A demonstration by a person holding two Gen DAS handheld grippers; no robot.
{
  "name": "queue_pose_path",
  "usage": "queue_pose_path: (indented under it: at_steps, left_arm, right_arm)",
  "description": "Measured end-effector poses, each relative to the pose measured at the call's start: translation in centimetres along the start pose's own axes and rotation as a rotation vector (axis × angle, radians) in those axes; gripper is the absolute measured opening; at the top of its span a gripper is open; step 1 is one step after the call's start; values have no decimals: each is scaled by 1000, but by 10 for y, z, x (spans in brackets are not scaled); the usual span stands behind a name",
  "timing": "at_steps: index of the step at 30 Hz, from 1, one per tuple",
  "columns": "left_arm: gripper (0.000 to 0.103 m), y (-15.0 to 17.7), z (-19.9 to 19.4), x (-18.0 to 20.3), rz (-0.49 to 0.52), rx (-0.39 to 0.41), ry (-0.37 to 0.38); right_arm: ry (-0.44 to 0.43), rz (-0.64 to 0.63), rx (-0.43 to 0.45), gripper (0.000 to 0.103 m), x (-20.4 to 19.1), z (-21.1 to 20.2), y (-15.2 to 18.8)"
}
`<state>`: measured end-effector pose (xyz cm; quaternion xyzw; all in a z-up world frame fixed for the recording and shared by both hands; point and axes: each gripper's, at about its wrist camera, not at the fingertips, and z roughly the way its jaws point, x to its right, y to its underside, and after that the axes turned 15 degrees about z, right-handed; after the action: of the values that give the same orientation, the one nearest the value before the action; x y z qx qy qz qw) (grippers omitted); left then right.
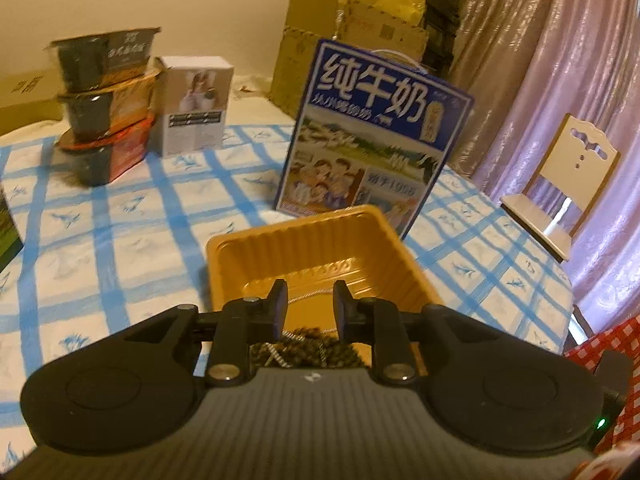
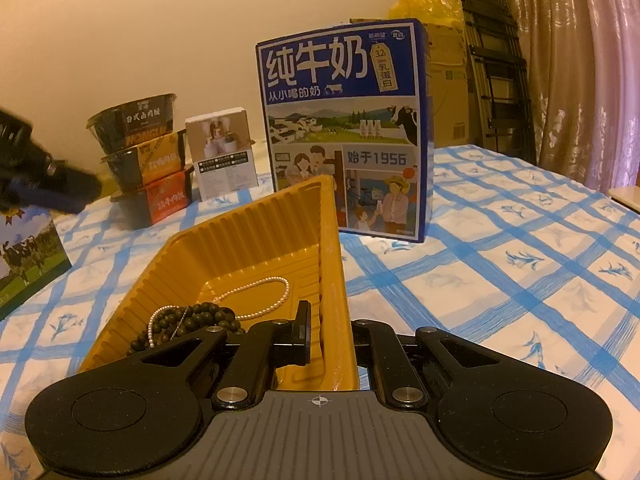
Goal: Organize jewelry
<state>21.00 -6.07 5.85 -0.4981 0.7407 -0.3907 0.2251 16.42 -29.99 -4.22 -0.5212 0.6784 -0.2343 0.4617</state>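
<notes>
While my right gripper [image 2: 326, 334] pinches the yellow tray [image 2: 256, 232] wall, the jewelry sits inside.
My left gripper [image 1: 308, 308] hangs parted, empty, above the dark bead strand [image 2: 188, 320] and pearl necklace [image 2: 260, 292]; a snagged loop could drag both out.

Ribbed glossy plastic tray [image 2: 256, 236] — dark wooden beads [image 2: 200, 316], pearly strand [image 2: 276, 292].
</notes>
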Motion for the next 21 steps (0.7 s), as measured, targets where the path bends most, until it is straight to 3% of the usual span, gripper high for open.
queue_pose_path:
  at_steps: [11,21]
  left_arm:
    - [27,35,-18,-28,-63,-43,-129]
    - [32,75,-38,-50,-138,-101,-232]
  right_arm:
    - [-14,-6,36,8,-5,11,2]
    - [-34,10,-29,7,-21,44,10]
